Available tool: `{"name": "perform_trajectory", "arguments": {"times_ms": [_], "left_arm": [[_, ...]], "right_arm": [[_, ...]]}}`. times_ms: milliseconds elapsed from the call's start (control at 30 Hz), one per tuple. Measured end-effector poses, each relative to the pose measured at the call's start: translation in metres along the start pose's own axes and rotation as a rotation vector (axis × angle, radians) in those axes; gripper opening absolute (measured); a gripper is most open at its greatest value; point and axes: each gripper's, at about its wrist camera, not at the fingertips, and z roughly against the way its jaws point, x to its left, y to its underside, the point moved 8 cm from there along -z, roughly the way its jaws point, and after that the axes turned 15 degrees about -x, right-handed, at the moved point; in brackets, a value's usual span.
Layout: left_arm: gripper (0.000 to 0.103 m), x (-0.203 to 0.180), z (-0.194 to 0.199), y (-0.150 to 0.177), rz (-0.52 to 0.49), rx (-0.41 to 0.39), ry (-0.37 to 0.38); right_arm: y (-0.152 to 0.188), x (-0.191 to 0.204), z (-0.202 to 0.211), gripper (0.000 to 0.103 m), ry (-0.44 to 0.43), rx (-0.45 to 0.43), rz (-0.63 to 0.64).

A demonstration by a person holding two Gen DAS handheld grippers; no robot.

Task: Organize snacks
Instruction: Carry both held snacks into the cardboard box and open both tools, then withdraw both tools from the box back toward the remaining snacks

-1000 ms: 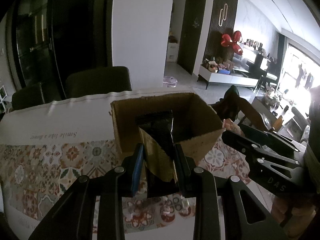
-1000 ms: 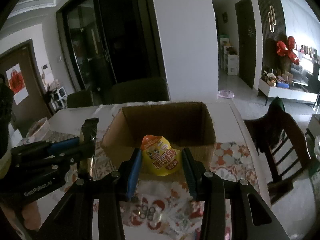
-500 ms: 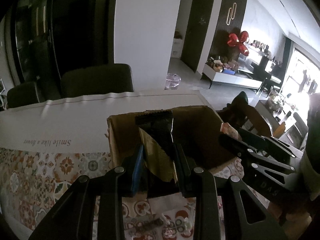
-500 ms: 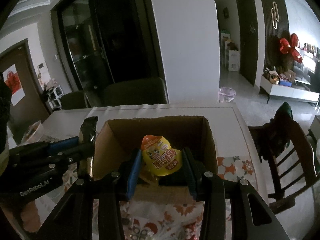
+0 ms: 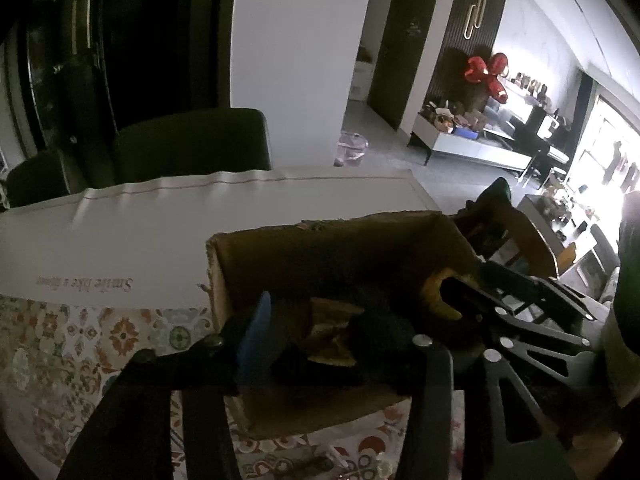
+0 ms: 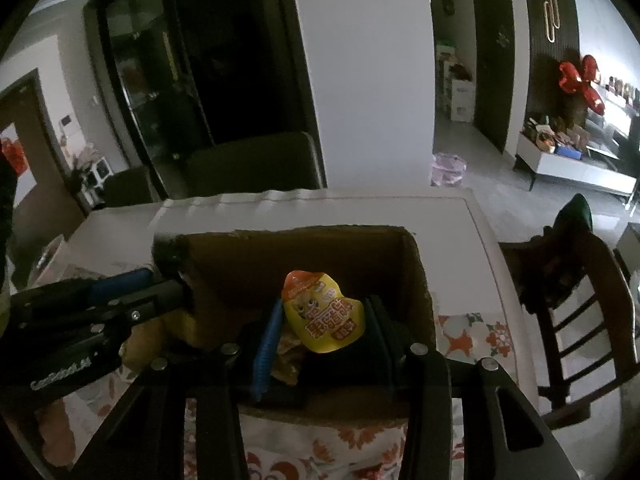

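An open cardboard box (image 5: 352,248) (image 6: 304,256) stands on the table. My left gripper (image 5: 332,332) reaches into it with its jaws spread, and the black-and-gold snack packet (image 5: 332,336) lies loose between them inside the box. My right gripper (image 6: 324,340) is also over the box, shut on a yellow snack pouch (image 6: 324,320) with red lettering. The right gripper shows in the left wrist view (image 5: 472,292) at the box's right side. The left gripper shows in the right wrist view (image 6: 160,288) at the box's left wall.
The table has a white cloth (image 5: 160,232) over a patterned one (image 5: 80,344). Dark chairs (image 5: 188,144) stand behind the table. A wooden chair (image 6: 568,288) stands at its right. More snack packets lie in the box under the right gripper.
Both grippers moved forward and down into the box. The left gripper opened and let go of the black-and-gold packet, which dropped flat inside. The right gripper still holds the yellow pouch.
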Motion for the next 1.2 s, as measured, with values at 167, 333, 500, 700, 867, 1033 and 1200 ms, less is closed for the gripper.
{"name": "perform_trajectory", "arguments": {"times_ms": [167, 333, 500, 700, 867, 1033, 1200], "left_arm": [[0.058, 0.002, 0.013, 0.003, -0.019, -0.017, -0.019], [0.063, 0.004, 0.038, 0.009, -0.078, -0.062, -0.051], [0.064, 0.002, 0.064, 0.017, -0.103, -0.098, -0.035], [0.064, 0.0, 0.089, 0.029, -0.148, -0.121, -0.007], [0.064, 0.002, 0.104, 0.043, -0.178, -0.129, -0.004], [0.064, 0.005, 0.11, 0.062, -0.219, -0.121, -0.009], [0.064, 0.013, 0.111, 0.081, -0.248, -0.107, -0.006]], "right_arm": [[0.002, -0.004, 0.006, 0.06, 0.031, -0.011, 0.004], [0.005, -0.002, 0.028, 0.06, 0.069, -0.048, 0.025], [0.011, 0.005, 0.051, 0.06, 0.07, -0.075, 0.024], [0.025, 0.016, 0.074, 0.06, 0.051, -0.088, 0.0], [0.044, 0.027, 0.087, 0.06, 0.044, -0.08, -0.017], [0.067, 0.034, 0.094, 0.06, 0.053, -0.056, -0.029], [0.091, 0.038, 0.093, 0.06, 0.072, -0.017, -0.039]]}}
